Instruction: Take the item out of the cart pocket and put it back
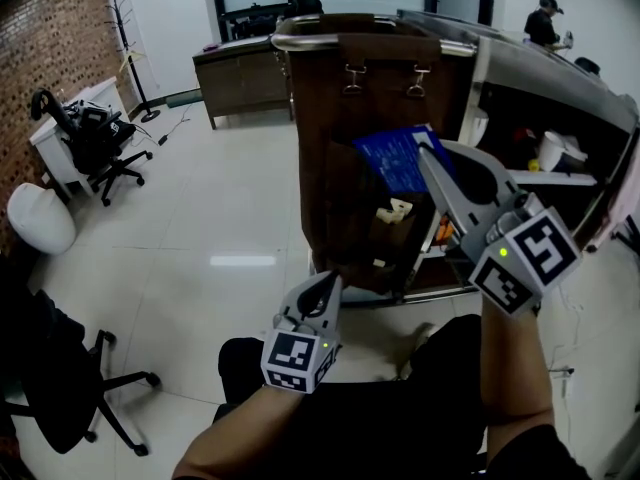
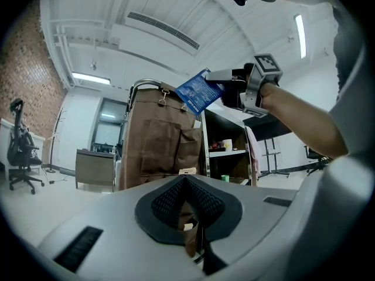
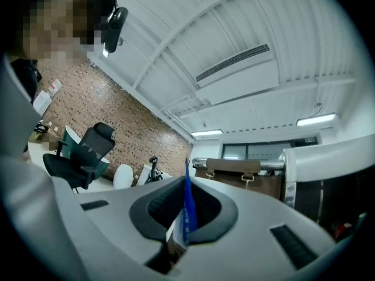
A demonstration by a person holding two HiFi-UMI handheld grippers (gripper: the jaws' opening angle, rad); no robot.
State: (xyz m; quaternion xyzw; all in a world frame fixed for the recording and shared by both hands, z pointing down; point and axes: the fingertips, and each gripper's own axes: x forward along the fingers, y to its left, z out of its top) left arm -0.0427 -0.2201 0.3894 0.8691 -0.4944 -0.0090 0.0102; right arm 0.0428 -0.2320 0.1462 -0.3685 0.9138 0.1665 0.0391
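A flat blue packet [image 1: 398, 158] hangs in the air in front of the cart's brown fabric bag [image 1: 335, 138], above its lower pockets [image 1: 385, 233]. My right gripper [image 1: 432, 160] is shut on the packet's right edge; the packet [image 3: 187, 206] shows edge-on between that gripper's pads [image 3: 202, 206]. In the left gripper view the packet [image 2: 199, 91] sits beside the bag's top clips, pinched by the right gripper [image 2: 218, 82]. My left gripper [image 1: 326, 286] stays low, in front of the cart's base, jaws together with nothing held. A small cream item [image 1: 398, 210] pokes out of one pocket.
The bag hangs by two clips from the cart's metal rail [image 1: 300, 41]. The cart's shelves [image 1: 545, 178] at the right hold a white cup [image 1: 550, 151]. Office chairs [image 1: 105, 153] and a desk stand at the left, a cabinet [image 1: 240, 83] behind. A person [image 1: 545, 20] stands far back right.
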